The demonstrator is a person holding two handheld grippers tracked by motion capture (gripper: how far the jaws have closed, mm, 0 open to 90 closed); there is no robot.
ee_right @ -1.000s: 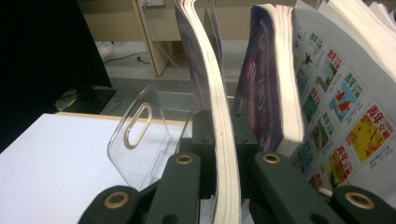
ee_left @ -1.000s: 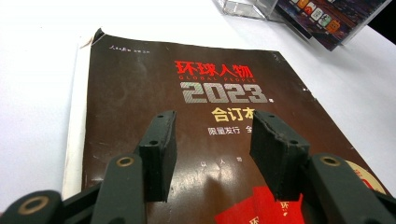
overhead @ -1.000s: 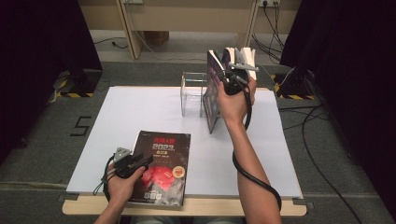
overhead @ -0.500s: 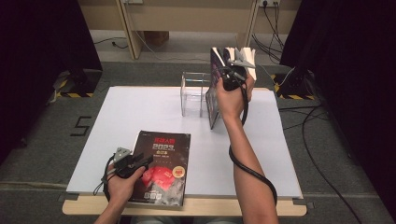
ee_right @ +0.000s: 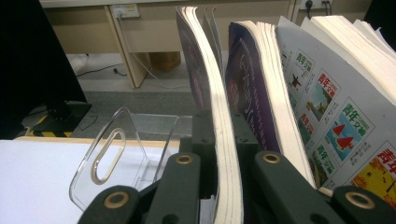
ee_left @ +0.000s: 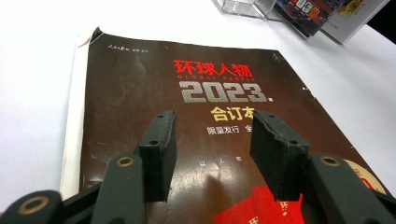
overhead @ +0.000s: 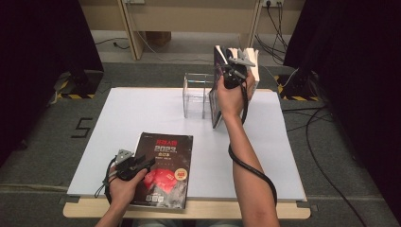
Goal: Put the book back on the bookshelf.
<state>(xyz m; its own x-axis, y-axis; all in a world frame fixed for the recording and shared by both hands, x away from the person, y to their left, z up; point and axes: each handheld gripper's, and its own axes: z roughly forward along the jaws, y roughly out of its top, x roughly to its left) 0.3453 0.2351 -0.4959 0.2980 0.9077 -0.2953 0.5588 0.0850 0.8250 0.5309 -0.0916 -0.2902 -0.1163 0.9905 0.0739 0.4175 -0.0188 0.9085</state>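
Here the right gripper [overhead: 235,66] clamps a magazine [ee_right: 224,154] upright by its edge, beside the clear acrylic rack [overhead: 197,94], where more magazines [ee_right: 322,102] lean. The left gripper [ee_left: 212,154] hovers with jaws parted over the brown 2023 magazine [overhead: 163,168] lying flat at the near table [overhead: 142,109] edge.

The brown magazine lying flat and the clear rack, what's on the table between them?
Nothing: in the high view, bare white tabletop separates the brown magazine from the clear rack.
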